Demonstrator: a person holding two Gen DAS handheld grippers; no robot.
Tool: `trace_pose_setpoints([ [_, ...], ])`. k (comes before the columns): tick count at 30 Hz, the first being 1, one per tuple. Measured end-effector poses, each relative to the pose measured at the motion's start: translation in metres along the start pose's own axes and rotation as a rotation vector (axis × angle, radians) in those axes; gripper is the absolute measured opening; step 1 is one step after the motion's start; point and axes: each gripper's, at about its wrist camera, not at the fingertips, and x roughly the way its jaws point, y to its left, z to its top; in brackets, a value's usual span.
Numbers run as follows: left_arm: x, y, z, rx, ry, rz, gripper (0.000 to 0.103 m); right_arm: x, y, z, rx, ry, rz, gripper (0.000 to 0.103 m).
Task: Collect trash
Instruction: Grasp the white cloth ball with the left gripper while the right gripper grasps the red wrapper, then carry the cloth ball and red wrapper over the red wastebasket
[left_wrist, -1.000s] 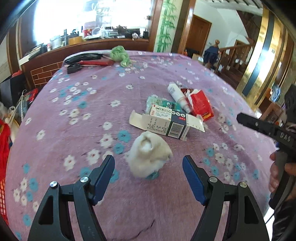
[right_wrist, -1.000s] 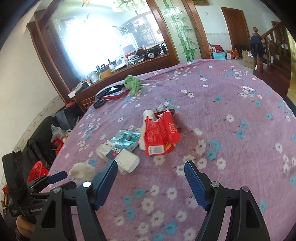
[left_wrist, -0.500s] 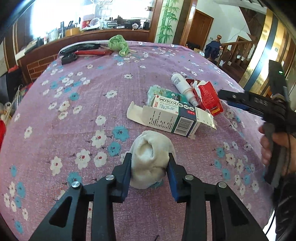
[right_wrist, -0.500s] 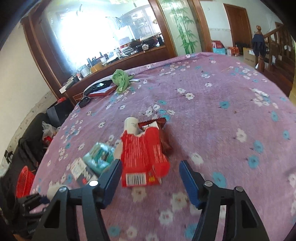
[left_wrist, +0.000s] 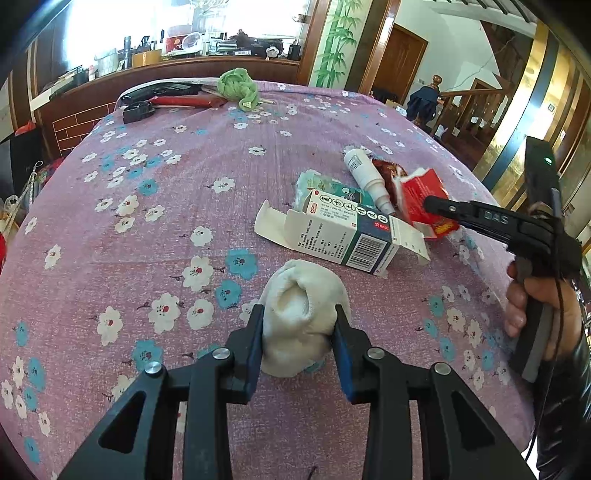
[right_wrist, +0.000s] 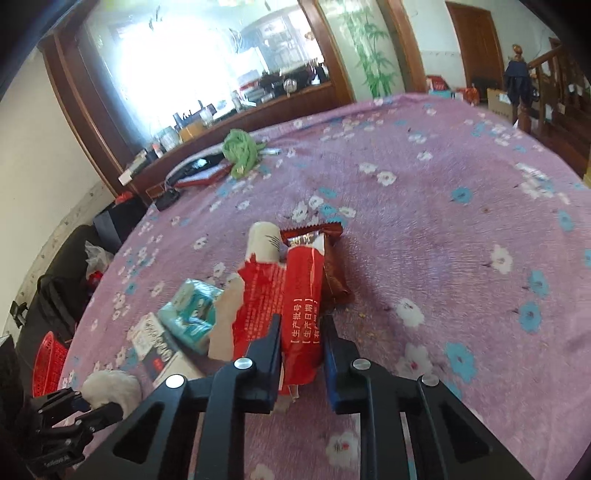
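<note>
Left gripper (left_wrist: 299, 325) clamps the white wad (left_wrist: 301, 317) on the purple floral tablecloth (left_wrist: 147, 221), jaws just closed in. Right gripper (right_wrist: 301, 343) pinches the red wrapper (right_wrist: 295, 295); only its view shows the brown packet (right_wrist: 330, 266) behind.

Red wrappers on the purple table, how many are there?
2. One bright red wrapper is pinched in the right gripper. A darker red-brown wrapper lies on the cloth, touching it on its far side. More could hide under the pile.
</note>
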Motion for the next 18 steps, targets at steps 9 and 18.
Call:
trace_pose_setpoints([
  [9,-0.038,0.010,-0.025,-0.037,-0.036,-0.001,0.031,-0.064,0.004,-0.026,0.046,-0.094,0.048,0.020],
  [18,-0.084,0.027,-0.046,-0.062,-0.076,0.032,0.031,-0.096,0.043,-0.054,0.027,-0.120,0.169,0.020],
])
